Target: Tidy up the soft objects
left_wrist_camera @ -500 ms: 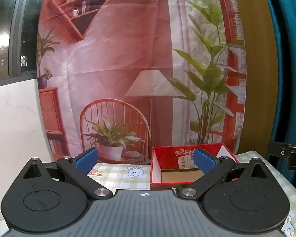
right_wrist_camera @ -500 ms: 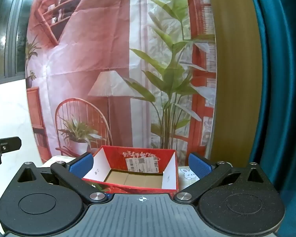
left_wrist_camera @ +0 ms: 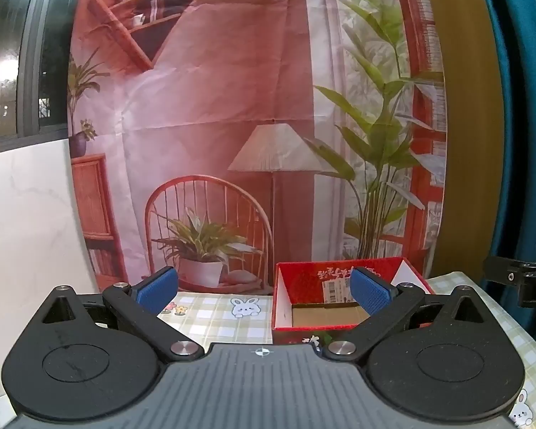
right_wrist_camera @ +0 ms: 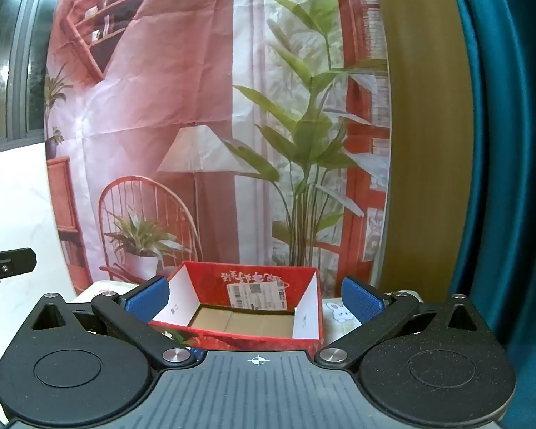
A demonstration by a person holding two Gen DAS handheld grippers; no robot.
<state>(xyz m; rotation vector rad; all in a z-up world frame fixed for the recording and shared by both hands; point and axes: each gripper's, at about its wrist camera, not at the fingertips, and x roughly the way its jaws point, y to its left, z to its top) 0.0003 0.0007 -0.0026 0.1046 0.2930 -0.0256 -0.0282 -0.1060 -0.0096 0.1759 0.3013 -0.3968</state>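
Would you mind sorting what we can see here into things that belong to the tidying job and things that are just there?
Belongs to the job:
- red box, open, nothing visible inside
- left gripper, jaws open
- right gripper, jaws open

Just there:
- checked tablecloth with rabbit print
- printed backdrop
- teal curtain

No soft objects show in either view.

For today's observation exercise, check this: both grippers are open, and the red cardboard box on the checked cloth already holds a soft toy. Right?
Not quite. The red box is empty; the right wrist view shows only its bare cardboard floor. The left gripper and right gripper are open, and the box stands on the checked cloth.
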